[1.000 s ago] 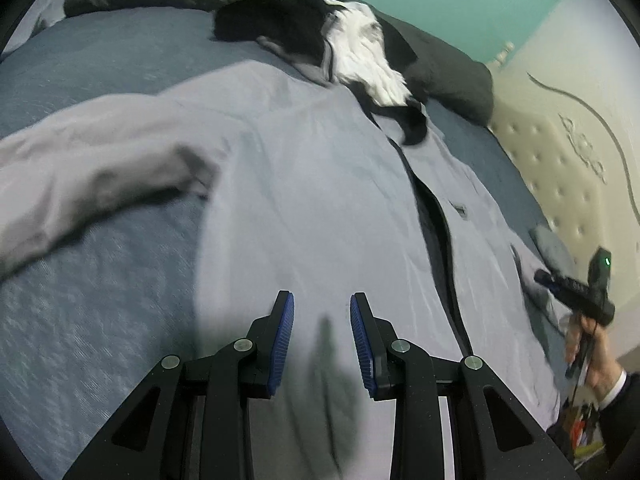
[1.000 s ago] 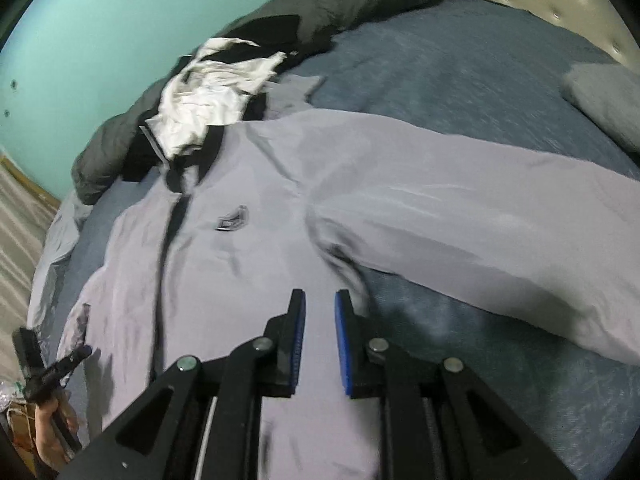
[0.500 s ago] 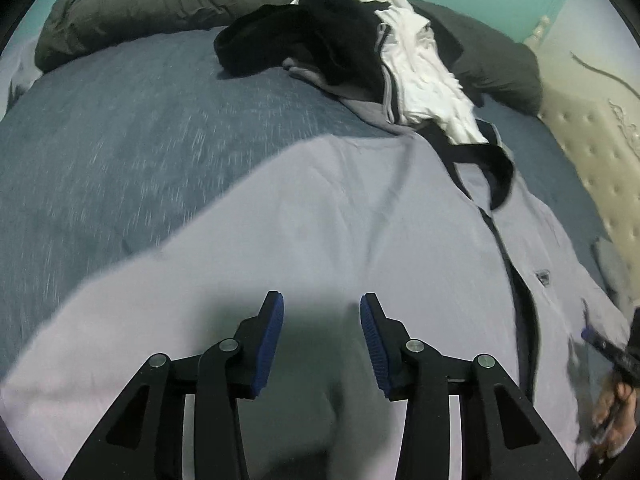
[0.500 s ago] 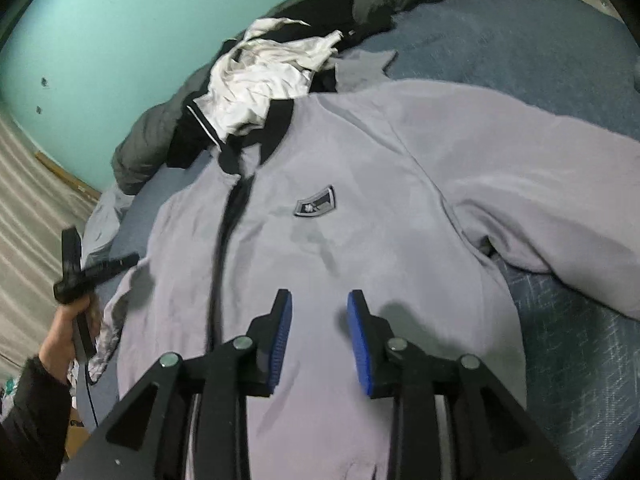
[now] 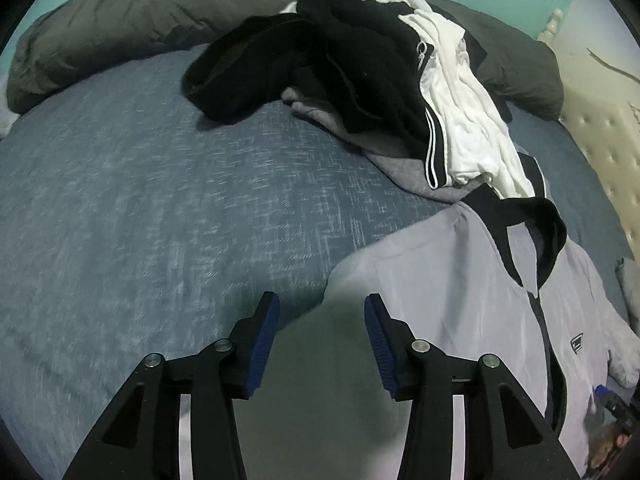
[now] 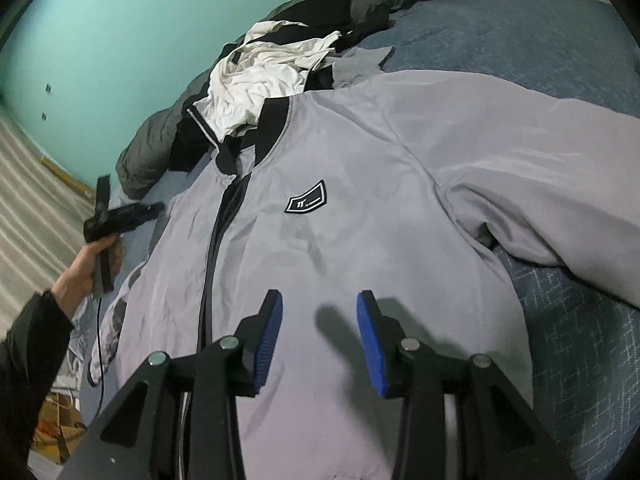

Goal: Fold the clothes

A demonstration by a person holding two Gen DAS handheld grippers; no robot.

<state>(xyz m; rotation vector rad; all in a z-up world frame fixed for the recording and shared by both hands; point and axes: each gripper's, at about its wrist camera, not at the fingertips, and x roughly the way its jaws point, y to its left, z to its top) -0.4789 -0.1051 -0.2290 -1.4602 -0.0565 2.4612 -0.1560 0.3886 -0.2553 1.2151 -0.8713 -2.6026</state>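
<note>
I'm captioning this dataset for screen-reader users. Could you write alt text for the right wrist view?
A grey zip-up jacket with a black collar and a chest badge lies front up on a blue bedspread, with the open, empty right gripper above its lower front. A pile of black and white clothes sits past the collar; at left, a hand holds the left gripper.

The grey jacket [image 6: 360,240] is smooth, faintly shiny cloth; the blue bedcover [image 5: 140,208] looks coarse-woven and matt.
</note>
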